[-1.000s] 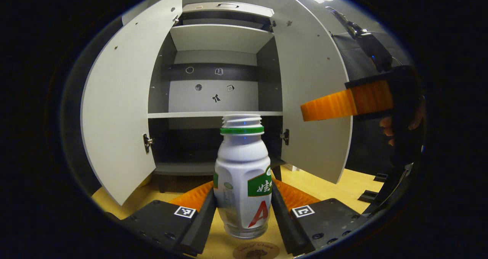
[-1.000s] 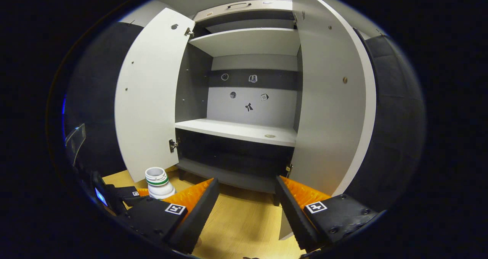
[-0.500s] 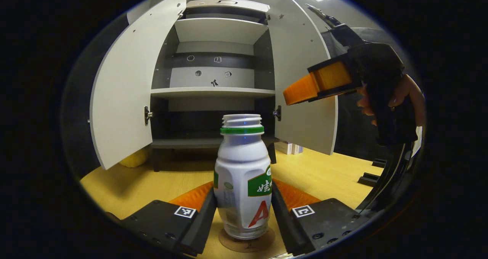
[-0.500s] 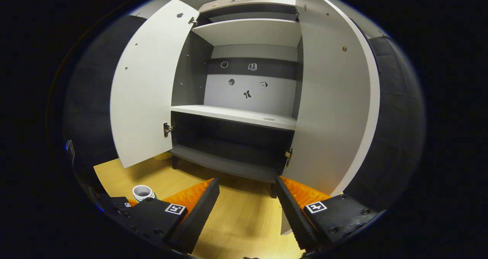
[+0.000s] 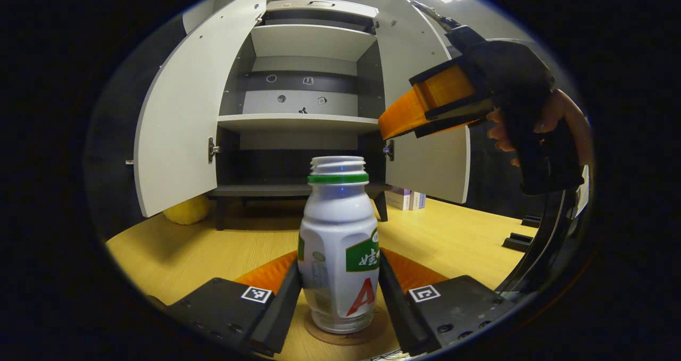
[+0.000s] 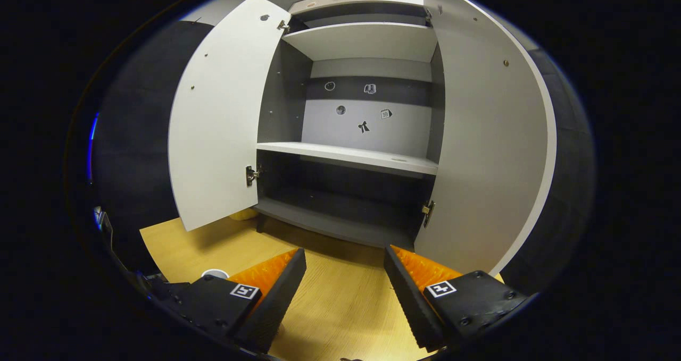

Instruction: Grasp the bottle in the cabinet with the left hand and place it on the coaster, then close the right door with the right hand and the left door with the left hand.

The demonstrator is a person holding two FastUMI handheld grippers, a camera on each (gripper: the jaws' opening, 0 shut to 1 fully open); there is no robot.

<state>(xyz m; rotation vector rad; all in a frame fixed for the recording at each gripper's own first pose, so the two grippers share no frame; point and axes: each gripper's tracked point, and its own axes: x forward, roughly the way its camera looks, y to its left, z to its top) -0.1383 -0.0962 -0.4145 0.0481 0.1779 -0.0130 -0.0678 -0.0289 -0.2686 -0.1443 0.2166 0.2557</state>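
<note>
Standing upright on the round coaster (image 5: 346,333), the bottle (image 5: 339,246) sits between the two fingers of the left gripper (image 5: 339,292) in the left gripper view, and both fingers press against its sides. The bottle is white with a green ring below an uncapped threaded neck and a green-and-red label. The coaster lies on the wooden tabletop (image 5: 223,249), in front of the cabinet (image 5: 303,111) and well apart from it.

The same view shows the right gripper (image 5: 396,126) at upper right, held by a hand (image 5: 553,124), with its fingers pointing toward the right door (image 5: 425,137); whether they touch the door cannot be told. A yellow object (image 5: 185,211) lies on the table beside the cabinet's left leg, and small boxes (image 5: 404,197) stand beyond the right door's lower edge.

The right gripper view looks more squarely into the cabinet. Its own fingers stand wide apart with nothing between them, over bare tabletop. At lower left, the bottle's open mouth (image 6: 215,273) is just visible beside the gripper's left finger.

Cabinet contents: both doors hang open, the left door (image 6: 223,116) swung well out. The middle shelf (image 6: 351,156) carries nothing except a small faint round mark near its right end. The upper shelf and the dark lower compartment (image 6: 340,201) hold no visible items. Small dark stickers (image 6: 362,108) are fixed to the back panel.
</note>
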